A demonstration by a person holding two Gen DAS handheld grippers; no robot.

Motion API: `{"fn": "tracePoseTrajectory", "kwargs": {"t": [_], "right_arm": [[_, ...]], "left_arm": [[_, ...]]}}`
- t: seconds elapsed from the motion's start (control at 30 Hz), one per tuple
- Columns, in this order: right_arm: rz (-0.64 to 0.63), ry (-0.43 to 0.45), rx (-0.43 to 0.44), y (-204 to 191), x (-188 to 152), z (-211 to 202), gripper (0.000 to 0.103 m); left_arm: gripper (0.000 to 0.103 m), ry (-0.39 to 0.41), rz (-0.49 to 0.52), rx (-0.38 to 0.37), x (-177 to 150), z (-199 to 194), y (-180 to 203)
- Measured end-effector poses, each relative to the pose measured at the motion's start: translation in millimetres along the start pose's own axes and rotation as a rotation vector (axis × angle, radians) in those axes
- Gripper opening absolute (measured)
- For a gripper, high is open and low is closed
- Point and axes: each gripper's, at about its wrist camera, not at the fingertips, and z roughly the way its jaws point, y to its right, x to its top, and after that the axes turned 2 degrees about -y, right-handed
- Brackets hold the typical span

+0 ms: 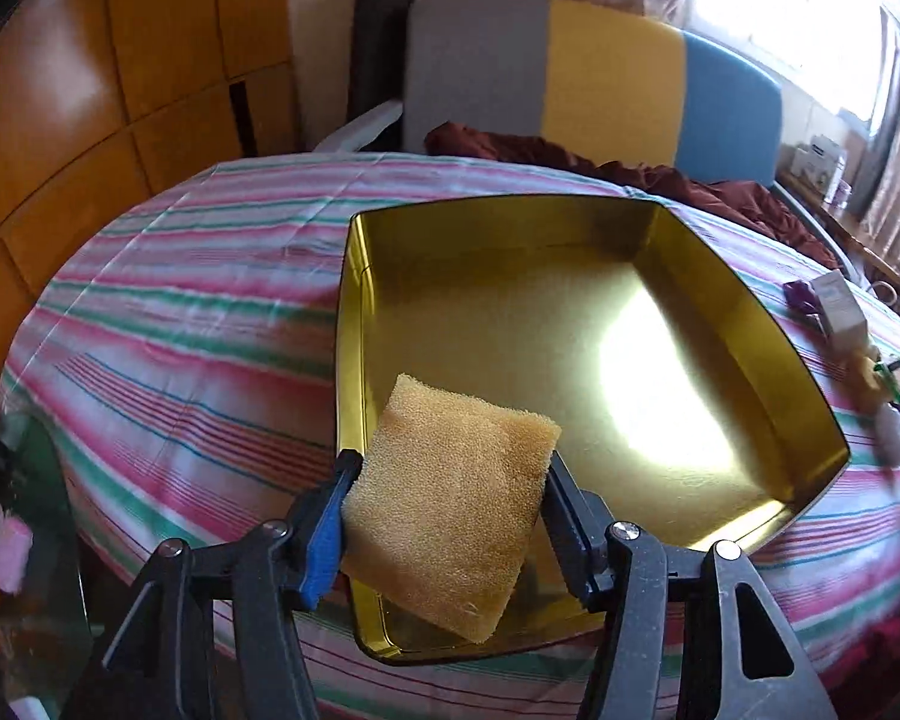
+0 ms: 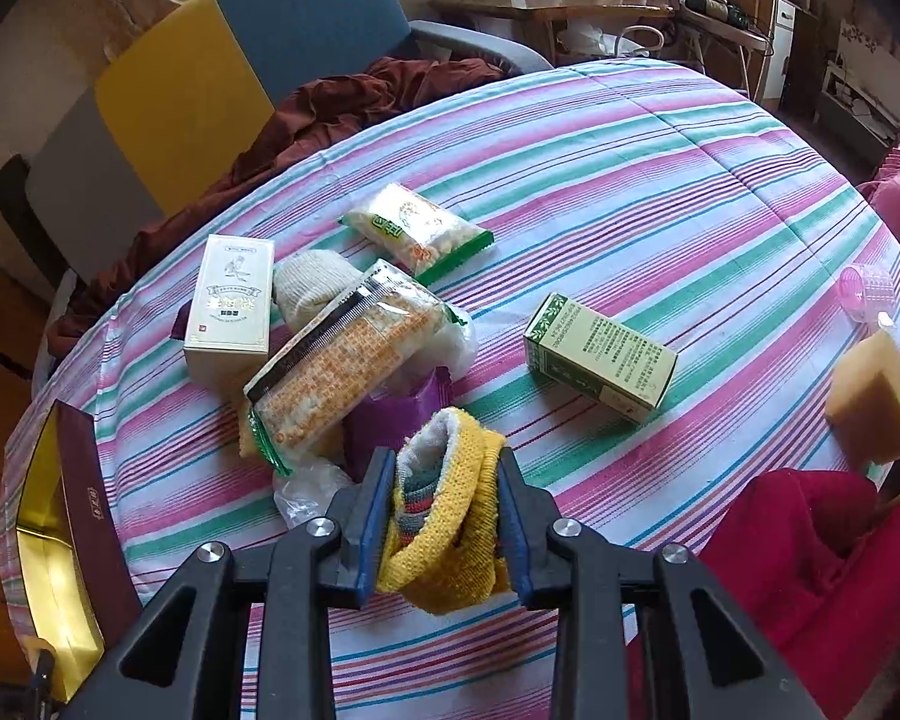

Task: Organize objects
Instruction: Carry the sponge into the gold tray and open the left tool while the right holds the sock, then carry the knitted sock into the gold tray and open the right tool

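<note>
My left gripper [image 1: 447,468] is shut on a tan sponge [image 1: 450,504] and holds it over the near corner of a gold tray [image 1: 510,312] on the striped tablecloth. My right gripper [image 2: 444,468] is shut on a yellow knitted sock [image 2: 444,534] above the table. Beyond it lie two snack packets [image 2: 348,360] [image 2: 417,225], a white box [image 2: 231,300], a green box [image 2: 600,357], a rolled white sock [image 2: 309,285] and a purple wrapper [image 2: 399,414]. The tray's edge [image 2: 48,540] shows at the far left of the right wrist view.
A second sponge [image 2: 873,399] and a pink plastic cup [image 2: 867,291] sit near the table's right edge. A red cloth [image 2: 810,564] lies at lower right. A grey, yellow and blue chair [image 1: 594,78] with dark red fabric stands behind the table.
</note>
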Motion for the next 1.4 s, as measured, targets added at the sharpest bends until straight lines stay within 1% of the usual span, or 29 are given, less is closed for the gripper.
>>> {"fn": "tracePoseTrajectory", "kwargs": {"t": [0.03, 0.1, 0.13, 0.2, 0.3, 0.37, 0.43, 0.47, 0.63, 0.73, 0.8, 0.93, 1.07, 1.23, 1.33, 1.4], "right_arm": [[0.001, 0.004, 0.005, 0, 0, 0, 0.032], [0.002, 0.018, 0.024, 0, 0, -2, 0.032], [0.003, 0.024, 0.033, 5, -4, -10, 0.032], [0.008, 0.037, 0.049, 6, -5, -13, 0.032], [0.021, 0.066, 0.08, 10, -6, -20, 0.032], [0.033, 0.091, 0.1, 12, -6, -25, 0.032], [0.034, 0.114, 0.113, 12, -7, -30, 0.032], [0.033, 0.122, 0.119, 10, -6, -31, 0.032], [-0.009, 0.176, 0.138, -8, -5, -51, 0.032], [-0.07, 0.222, 0.144, -27, -5, -70, 0.032], [-0.099, 0.23, 0.175, -39, -6, -79, 0.032], [-0.205, 0.224, 0.223, -79, -16, -85, 0.032], [-0.296, 0.192, 0.269, -119, -31, -80, 0.032], [-0.388, 0.124, 0.35, -166, -56, -67, 0.032], [-0.477, 0.06, 0.416, -204, -76, -57, 0.032], [-0.542, 0.027, 0.441, -228, -93, -51, 0.032]], "left_arm": [[0.063, 0.001, -0.002, 0.005, 1, 1, 0], [0.064, 0.013, -0.002, 0.008, -2, -1, 0], [0.067, 0.02, 0.0, 0.021, -3, -2, 1], [0.067, 0.035, 0.0, 0.042, -4, -6, 1], [0.068, 0.047, -0.013, 0.044, -2, -10, 0], [0.073, 0.068, -0.02, 0.051, -1, -17, -2], [0.084, 0.086, -0.021, 0.072, 0, -22, -4], [0.085, 0.092, -0.022, 0.081, 0, -24, -6], [0.087, 0.116, -0.015, 0.114, -3, -32, -12], [0.086, 0.121, -0.049, 0.121, -4, -34, -20], [0.086, 0.124, -0.071, 0.123, -6, -35, -25], [0.086, 0.133, -0.09, 0.122, -8, -37, -28], [0.086, 0.126, -0.095, 0.124, -12, -37, -29], [0.086, 0.117, -0.117, 0.13, -16, -35, -36], [0.086, 0.121, -0.133, 0.132, -17, -36, -40], [0.086, 0.122, -0.146, 0.133, -17, -37, -43]]}}
